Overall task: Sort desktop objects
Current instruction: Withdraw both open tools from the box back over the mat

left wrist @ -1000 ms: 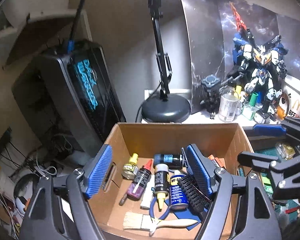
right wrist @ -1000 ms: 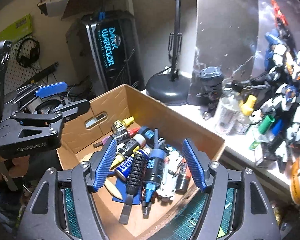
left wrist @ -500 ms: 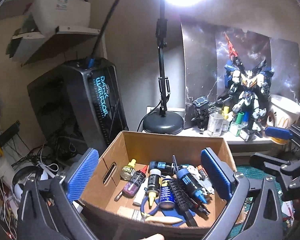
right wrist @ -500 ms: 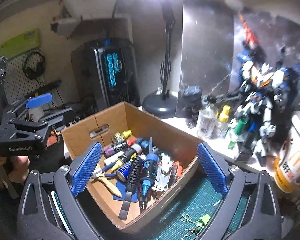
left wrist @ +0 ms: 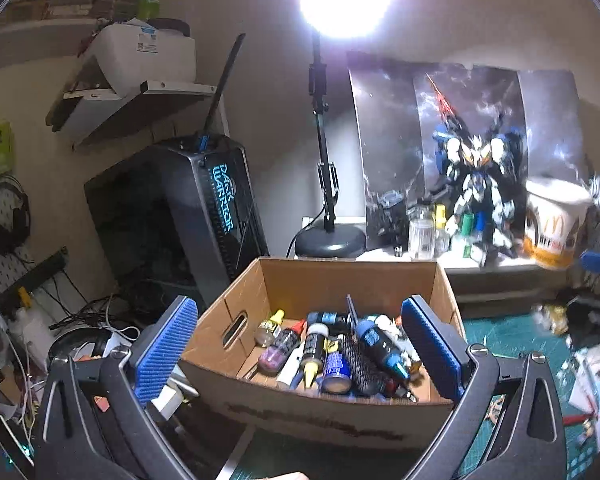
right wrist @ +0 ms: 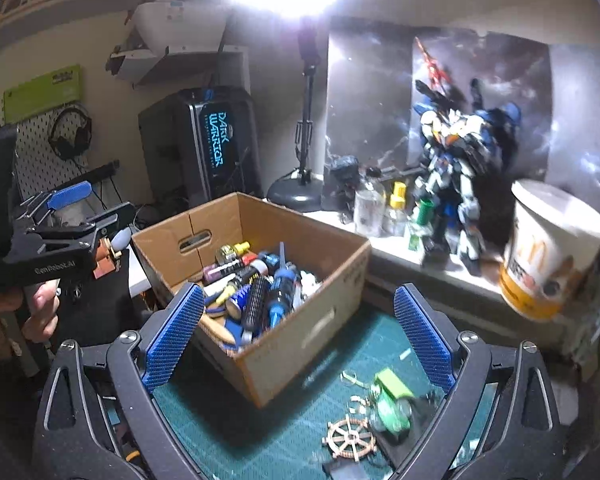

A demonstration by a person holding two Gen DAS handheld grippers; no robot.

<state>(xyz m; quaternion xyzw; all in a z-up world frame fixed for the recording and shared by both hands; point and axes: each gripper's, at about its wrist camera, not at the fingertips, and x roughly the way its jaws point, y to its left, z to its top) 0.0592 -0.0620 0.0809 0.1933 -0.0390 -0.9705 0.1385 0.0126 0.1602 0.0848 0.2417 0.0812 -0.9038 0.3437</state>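
Note:
An open cardboard box (left wrist: pixel 340 276) on the desk holds several small bottles, a black ribbed brush (left wrist: pixel 362 364) and a blue-capped bottle (left wrist: pixel 380 346). My left gripper (left wrist: pixel 298 346) hovers in front of the box with its blue pads wide apart; it is open and holds nothing. In the right wrist view the same box (right wrist: pixel 300 344) sits on a green cutting mat (right wrist: pixel 260 436). My right gripper (right wrist: pixel 298 330) is open and bare over the mat, near the box's front corner. The left gripper (right wrist: pixel 100 208), held by a hand, shows at the left of that view.
A green object (right wrist: pixel 392 400) and a wooden ship wheel (right wrist: pixel 350 438) lie on the mat by the right gripper. Behind the box stand a desk lamp (left wrist: pixel 328 236), a black PC case (left wrist: pixel 204 216), a model robot (right wrist: pixel 456 168), small bottles (right wrist: pixel 370 208) and a paper cup (right wrist: pixel 548 248).
Both grippers have drawn back from the box and their jaws have spread wider. The box looks smaller and the bright lamp head has come into view.

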